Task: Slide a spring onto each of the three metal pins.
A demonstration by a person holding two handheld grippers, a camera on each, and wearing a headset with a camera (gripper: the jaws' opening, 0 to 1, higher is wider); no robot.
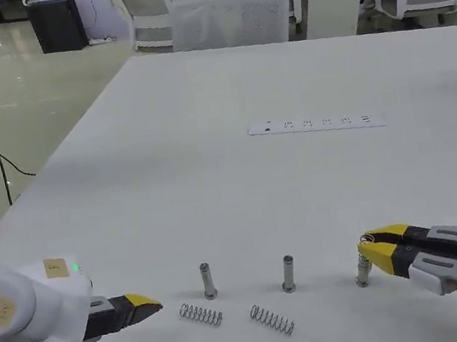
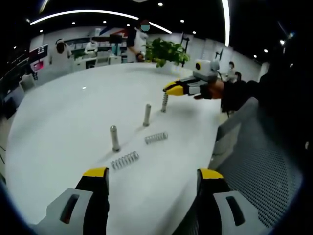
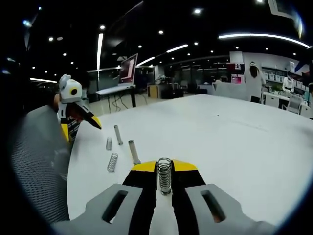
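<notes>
Two bare metal pins (image 1: 208,281) (image 1: 288,273) stand upright near the table's front edge. To their right, a spring (image 1: 363,269) stands upright in line with them, with my right gripper (image 1: 367,255) shut on it. Whether a pin sits inside it I cannot tell. In the right gripper view the spring (image 3: 165,175) is pinched between the yellow tips. Two loose springs (image 1: 201,314) (image 1: 272,319) lie in front of the pins. My left gripper (image 1: 155,341) hovers open at the lower left, short of the nearer spring (image 2: 124,160).
A white power strip (image 1: 316,124) lies farther back on the white table (image 1: 207,140). Office chairs and desks stand beyond the far edge. A grey chair back (image 2: 254,156) sits beside the table's near edge.
</notes>
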